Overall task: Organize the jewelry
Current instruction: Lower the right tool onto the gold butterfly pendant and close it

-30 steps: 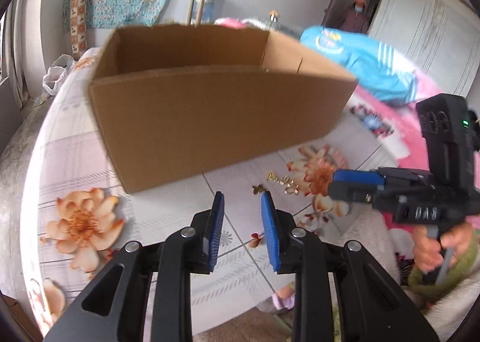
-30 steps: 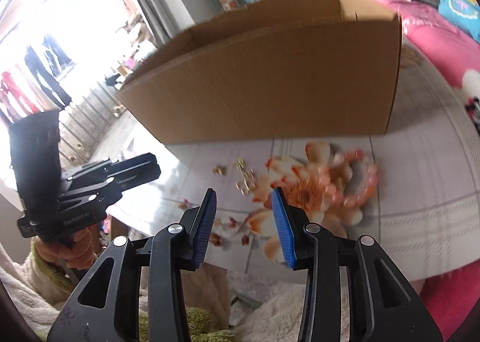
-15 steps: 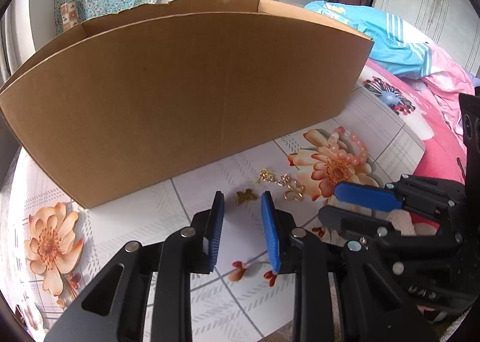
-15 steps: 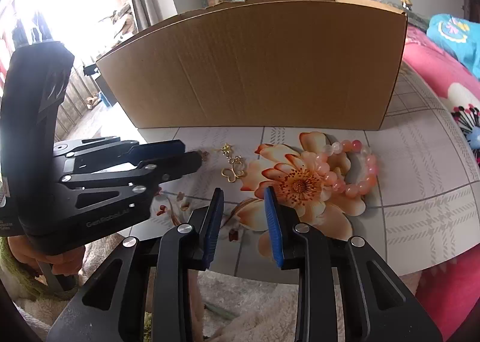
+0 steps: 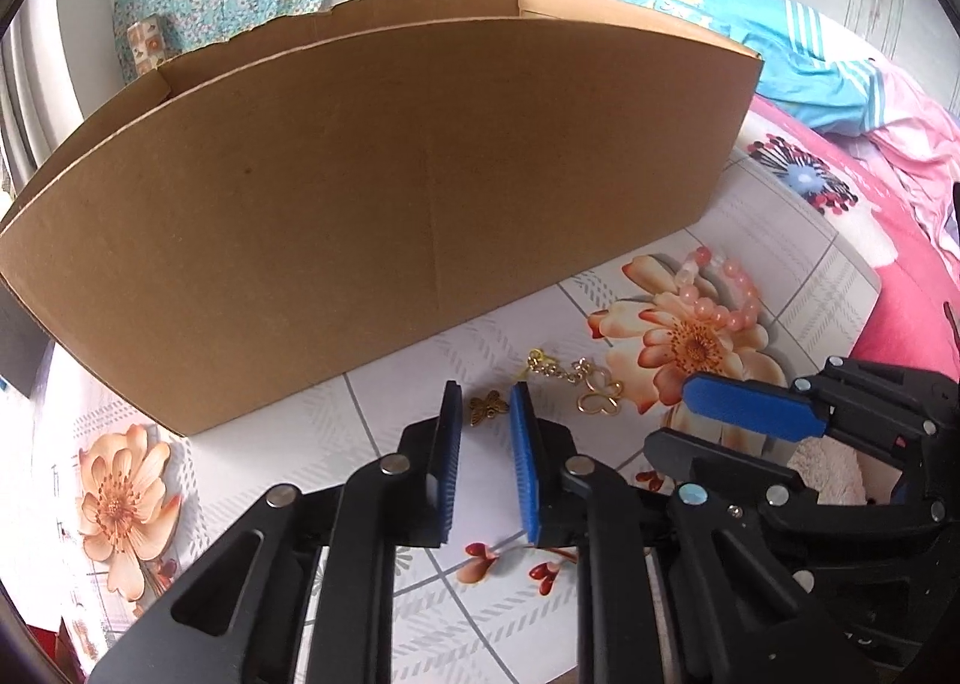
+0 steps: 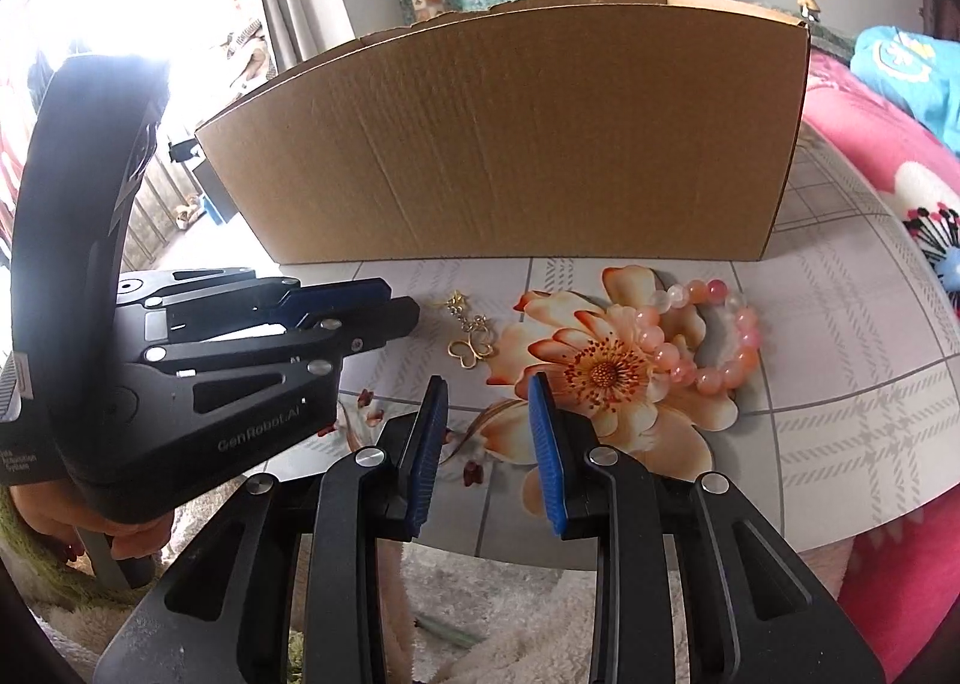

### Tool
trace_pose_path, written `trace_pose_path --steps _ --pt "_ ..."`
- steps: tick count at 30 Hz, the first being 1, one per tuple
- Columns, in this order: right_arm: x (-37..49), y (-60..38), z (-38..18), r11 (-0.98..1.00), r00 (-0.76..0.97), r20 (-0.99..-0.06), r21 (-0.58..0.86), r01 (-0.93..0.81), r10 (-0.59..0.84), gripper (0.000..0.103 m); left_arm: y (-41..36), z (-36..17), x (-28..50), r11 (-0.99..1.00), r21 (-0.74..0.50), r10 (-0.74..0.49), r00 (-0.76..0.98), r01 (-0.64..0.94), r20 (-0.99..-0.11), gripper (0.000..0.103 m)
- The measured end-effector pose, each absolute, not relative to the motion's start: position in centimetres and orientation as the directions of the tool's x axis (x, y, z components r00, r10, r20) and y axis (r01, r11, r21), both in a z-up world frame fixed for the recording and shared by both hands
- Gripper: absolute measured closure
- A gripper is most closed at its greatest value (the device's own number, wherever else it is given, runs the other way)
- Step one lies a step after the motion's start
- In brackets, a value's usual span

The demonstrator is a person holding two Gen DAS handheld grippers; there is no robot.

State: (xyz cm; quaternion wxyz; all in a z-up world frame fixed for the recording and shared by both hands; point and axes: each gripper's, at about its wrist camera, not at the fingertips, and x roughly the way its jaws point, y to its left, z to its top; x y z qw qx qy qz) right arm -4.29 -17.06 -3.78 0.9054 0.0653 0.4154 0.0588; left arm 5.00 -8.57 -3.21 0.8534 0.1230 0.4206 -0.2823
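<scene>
Jewelry is lying on the flowered tabletop (image 5: 384,414) in front of the cardboard box (image 5: 372,216). Going left to right: small bronze butterfly charm (image 5: 487,408), gold chain with butterfly pendant (image 5: 591,391), pink bead bracelet (image 5: 729,297) at two o'clock of the pendant. My left gripper (image 5: 485,414) is closing, its pads bracketing the charm at twelve o'clock, not yet pinching it. My right gripper (image 6: 487,408) is idling, parted and empty, pendant at twelve. I judge I should be lowering square, keeping the tips flat on the table and squeezing slowly so the charm doesn't skitter.
</scene>
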Motion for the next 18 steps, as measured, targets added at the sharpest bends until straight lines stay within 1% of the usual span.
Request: trace_pose_path --steps 3,4,18 --pt "-4.7 -17.5 -3.7 0.983 0.648 -0.743 0.175 -0.051 0.166 0.076 -8.9 -3.2 4.8 0.808 -0.009 -0.369 0.495 0.589 -0.786 0.089" --pt "-4.8 -17.5 -3.7 0.982 0.648 -0.743 0.179 -0.051 0.169 0.076 -9.0 -3.3 4.8 0.808 -0.008 -0.369 0.496 0.589 -0.786 0.091" --pt "-4.9 -18.1 -3.3 0.979 0.648 -0.739 0.197 -0.056 0.186 0.076 -7.1 -3.6 5.2 0.822 -0.06 -0.394 0.489 0.566 -0.778 0.092"
